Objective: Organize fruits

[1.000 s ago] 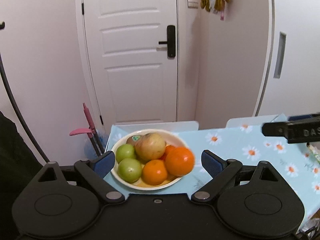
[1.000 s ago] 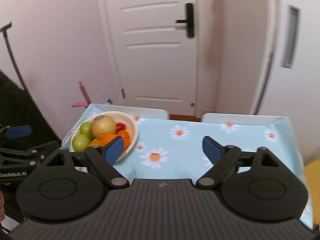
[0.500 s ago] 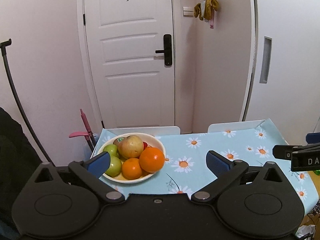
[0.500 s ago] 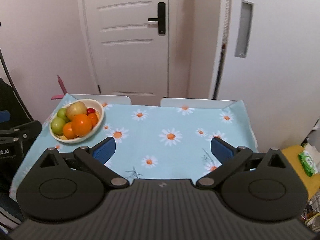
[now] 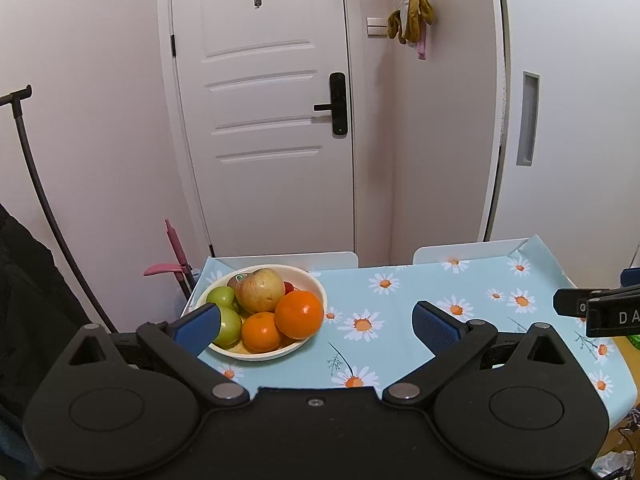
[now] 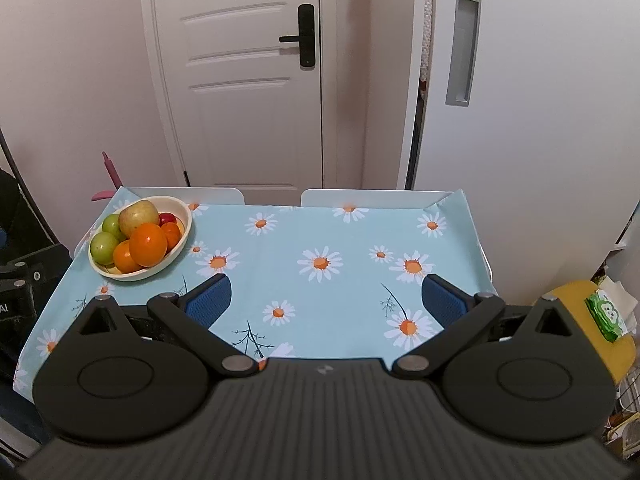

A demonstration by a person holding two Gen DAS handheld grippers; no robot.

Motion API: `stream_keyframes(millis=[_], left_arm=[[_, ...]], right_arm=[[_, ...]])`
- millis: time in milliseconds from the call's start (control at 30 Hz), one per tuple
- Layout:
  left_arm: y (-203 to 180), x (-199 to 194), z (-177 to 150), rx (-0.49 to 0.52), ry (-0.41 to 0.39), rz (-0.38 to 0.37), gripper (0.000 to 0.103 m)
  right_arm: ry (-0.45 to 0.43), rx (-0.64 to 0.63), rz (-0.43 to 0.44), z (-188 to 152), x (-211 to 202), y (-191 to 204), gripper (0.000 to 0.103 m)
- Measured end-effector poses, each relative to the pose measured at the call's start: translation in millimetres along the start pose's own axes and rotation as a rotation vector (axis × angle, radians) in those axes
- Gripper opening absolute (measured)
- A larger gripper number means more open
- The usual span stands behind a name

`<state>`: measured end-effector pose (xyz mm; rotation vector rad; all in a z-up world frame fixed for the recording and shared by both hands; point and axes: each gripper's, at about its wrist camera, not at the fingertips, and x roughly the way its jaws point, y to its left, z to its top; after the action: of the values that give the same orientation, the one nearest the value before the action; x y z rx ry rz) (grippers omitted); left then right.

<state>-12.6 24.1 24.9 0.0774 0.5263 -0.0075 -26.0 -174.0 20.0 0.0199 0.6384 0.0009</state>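
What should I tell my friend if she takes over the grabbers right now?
Left gripper: jaws wide open, holding nothing, short of the bowl.
Right gripper: jaws open, holding nothing, over bare tablecloth.
All the fruit sits in the white bowl at the table's far left corner: big orange, two smaller oranges, two green apples, a yellowish apple, something small and red.
Done: fruit looks gathered in the bowl, none loose on the table.
Left: nothing obvious; check the pile is steady.

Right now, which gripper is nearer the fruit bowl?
Left. The left gripper hangs open just before the bowl; the right gripper sits farther off, over bare tablecloth.
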Motion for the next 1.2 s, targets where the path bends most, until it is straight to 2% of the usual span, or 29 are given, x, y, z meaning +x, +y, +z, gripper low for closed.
stream_keyframes(millis=[1200], left_arm=[[3.6,8.9,2.4,0.004,0.014,0.005,0.103]], right_arm=[[0.025,0.021,-0.008,3.5,10.9,5.3,0.103]])
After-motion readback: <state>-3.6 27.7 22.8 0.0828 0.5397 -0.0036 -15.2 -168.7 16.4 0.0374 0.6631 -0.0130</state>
